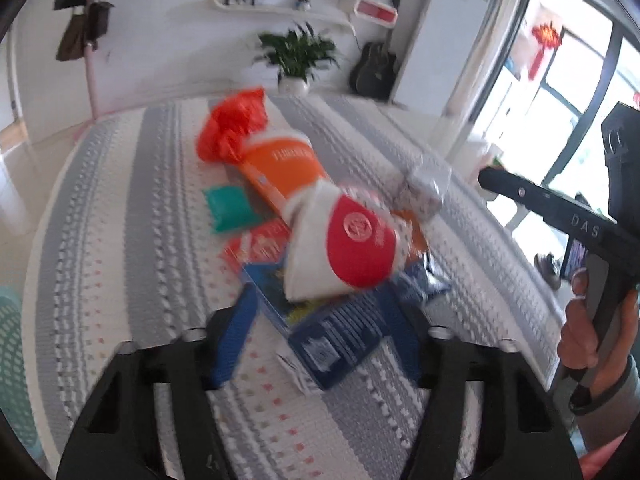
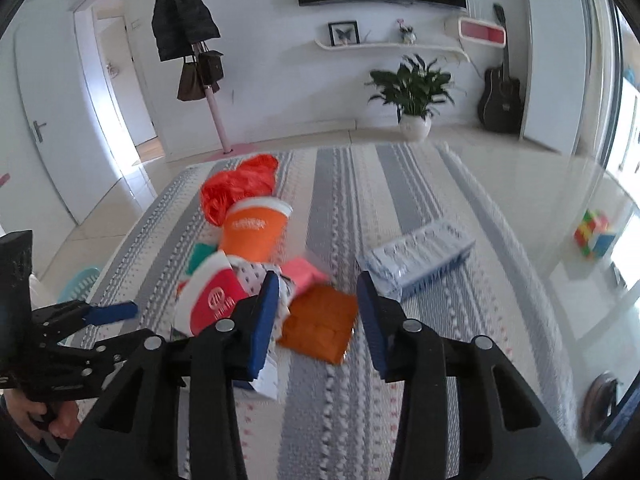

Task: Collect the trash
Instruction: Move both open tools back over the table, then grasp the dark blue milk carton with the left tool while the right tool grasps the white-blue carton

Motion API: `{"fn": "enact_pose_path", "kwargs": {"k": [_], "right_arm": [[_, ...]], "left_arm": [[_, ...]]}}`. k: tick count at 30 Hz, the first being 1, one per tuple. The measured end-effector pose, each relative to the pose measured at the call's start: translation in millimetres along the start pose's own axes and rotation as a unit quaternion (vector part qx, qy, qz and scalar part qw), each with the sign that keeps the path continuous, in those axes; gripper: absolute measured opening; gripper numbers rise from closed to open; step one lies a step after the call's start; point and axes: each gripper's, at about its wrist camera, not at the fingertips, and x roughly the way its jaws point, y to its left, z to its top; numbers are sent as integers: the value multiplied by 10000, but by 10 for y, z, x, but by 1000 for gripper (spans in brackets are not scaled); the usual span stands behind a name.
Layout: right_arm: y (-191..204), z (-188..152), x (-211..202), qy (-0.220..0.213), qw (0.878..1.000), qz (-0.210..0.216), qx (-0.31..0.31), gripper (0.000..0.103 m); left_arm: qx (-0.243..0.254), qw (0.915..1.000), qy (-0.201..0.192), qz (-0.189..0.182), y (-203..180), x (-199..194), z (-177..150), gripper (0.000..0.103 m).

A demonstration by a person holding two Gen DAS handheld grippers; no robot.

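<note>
Several pieces of trash lie bunched together on a striped grey-and-white cloth (image 2: 360,208): a crumpled red plastic bag (image 2: 236,188) at the far end, an orange paper cup (image 2: 252,232) on its side touching it, a white cup with a red band (image 2: 212,300) nearer the camera, a small teal packet (image 1: 228,208), an orange wrapper (image 2: 320,324) lying flat, a pink scrap (image 2: 304,272) just beyond it, and a blue printed packet (image 1: 340,340) under the white cup. A pale blue-and-white wrapped pack (image 2: 416,256) sits apart to the right of the pile. The right gripper (image 2: 318,320) hangs over the near edge of the heap with its blue-padded jaws spread wide; the orange wrapper shows in the gap between them, the white cup lies just left of the left pad, and nothing is pinched. The left gripper (image 1: 320,360) is also parted, with the blue packet and the white cup lying between and just ahead of its jaws; the view is blurred, so contact cannot be judged. A green basket (image 2: 80,280) stands on the floor beside the cloth's left edge.
</note>
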Motion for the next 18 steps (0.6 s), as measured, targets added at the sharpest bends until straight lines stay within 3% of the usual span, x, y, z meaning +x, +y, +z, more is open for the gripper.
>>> {"fn": "enact_pose_path", "kwargs": {"k": [4,10,14,18], "right_arm": [[2,-63,32,63,10000,26,71,37],[-127,-83,50,100,9997,-33,221,37],[-272,-76,42,107,9991,-113,401,37],[-363,-71,23,85,9987,-206,460,37]], "left_arm": [[166,9991,259,-276,-212,7,-150,49],[357,9905,664,-1149,-595,45,-394,50],[347,9907,724,-1101,-766,170,-408,65],[215,9942,712,-783,-784,346,-294,66]]}}
